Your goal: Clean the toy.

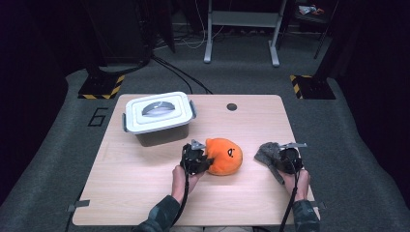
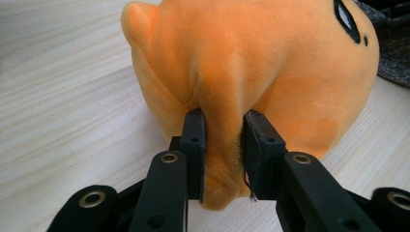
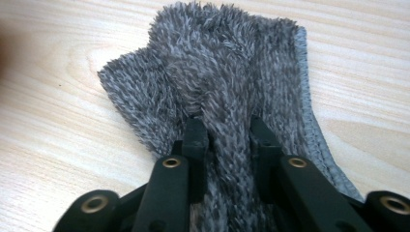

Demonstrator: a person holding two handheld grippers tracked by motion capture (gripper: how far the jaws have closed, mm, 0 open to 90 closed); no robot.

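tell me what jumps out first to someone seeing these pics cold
The bright orange plush toy near the middle of the wooden table grabs the eye, with the left gripper pinching a fold of it. To its right, the right gripper is clamped on a shaggy grey cloth. Behind them, at the table's far left, sits a white lidded container.

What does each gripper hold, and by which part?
Left gripper: orange plush toy, by a pinched fold of fabric. Right gripper: grey fuzzy cloth, by a bunched fold.
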